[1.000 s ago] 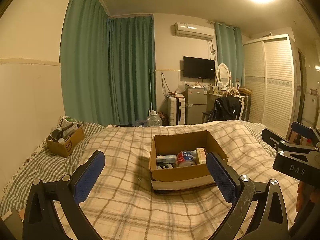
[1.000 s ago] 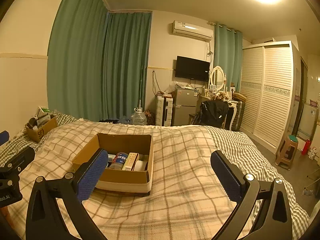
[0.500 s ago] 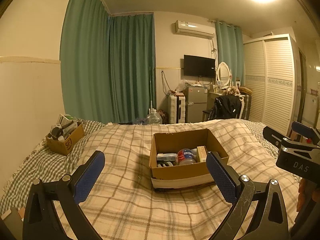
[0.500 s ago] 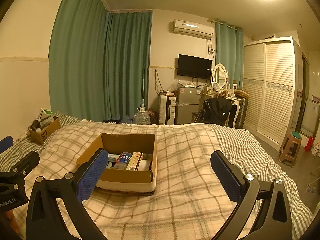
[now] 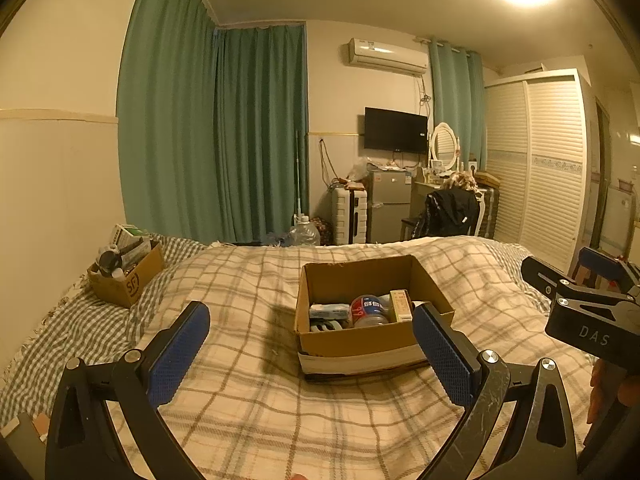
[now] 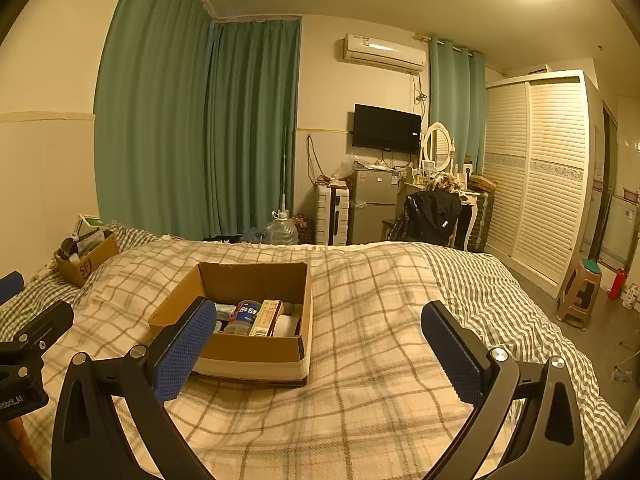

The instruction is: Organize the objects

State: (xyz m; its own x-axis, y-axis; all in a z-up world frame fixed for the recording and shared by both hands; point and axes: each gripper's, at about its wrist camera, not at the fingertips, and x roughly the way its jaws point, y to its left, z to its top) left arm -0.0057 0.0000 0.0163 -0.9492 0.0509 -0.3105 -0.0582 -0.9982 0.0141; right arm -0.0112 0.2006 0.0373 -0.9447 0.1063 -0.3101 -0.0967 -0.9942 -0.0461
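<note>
Both grippers, left (image 5: 310, 350) and right (image 6: 318, 346), hover spread wide, holding nothing, above the bed (image 5: 248, 392). The box (image 5: 370, 344) of items sits mid-bed; another box (image 5: 128, 280) far left.

A bed (image 5: 248, 400) covered by a plaid blanket (image 6: 380, 320) carries an open cardboard box (image 5: 360, 344) near its middle. A smaller cardboard box (image 5: 128, 284) marked SF sits well apart on the checked sheet (image 5: 60, 332) by the wall.
</note>
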